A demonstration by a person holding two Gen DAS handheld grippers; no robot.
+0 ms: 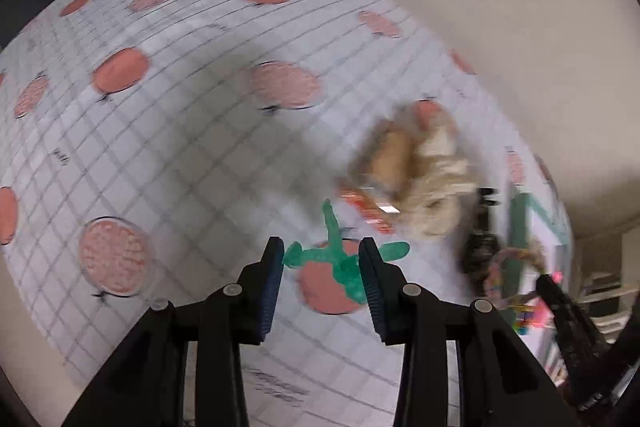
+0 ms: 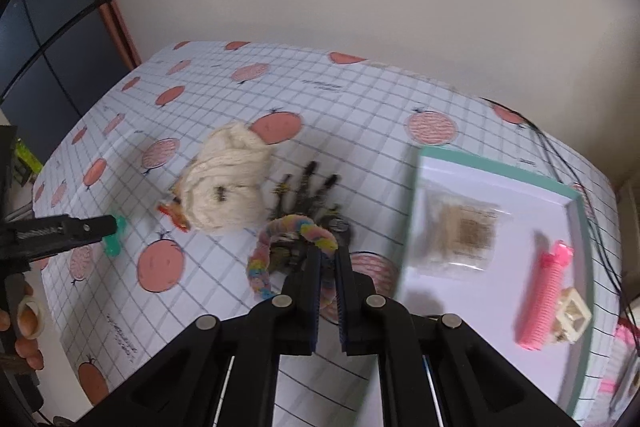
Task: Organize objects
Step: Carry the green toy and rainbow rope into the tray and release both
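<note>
A green plastic figure (image 1: 334,247) sits between the blue pads of my left gripper (image 1: 322,259), which is shut on it just above the grid-patterned tablecloth (image 1: 180,147). The right wrist view shows the same gripper (image 2: 110,225) from the side, with the green figure (image 2: 114,241) at its tip. My right gripper (image 2: 330,255) is shut on a rainbow fuzzy loop (image 2: 296,225), which hangs to its left. A cream yarn skein (image 2: 228,183) lies between the two grippers, with an orange item (image 2: 174,217) poking out beneath it. A black spiky clip (image 2: 308,187) lies behind the loop.
A teal-rimmed white tray (image 2: 496,167) at the right holds a clear bag of wooden bits (image 2: 460,231), a pink ribbed roller (image 2: 544,291) and a cream claw clip (image 2: 572,315). Black cables (image 2: 560,163) run past its far side. A wall stands behind the table.
</note>
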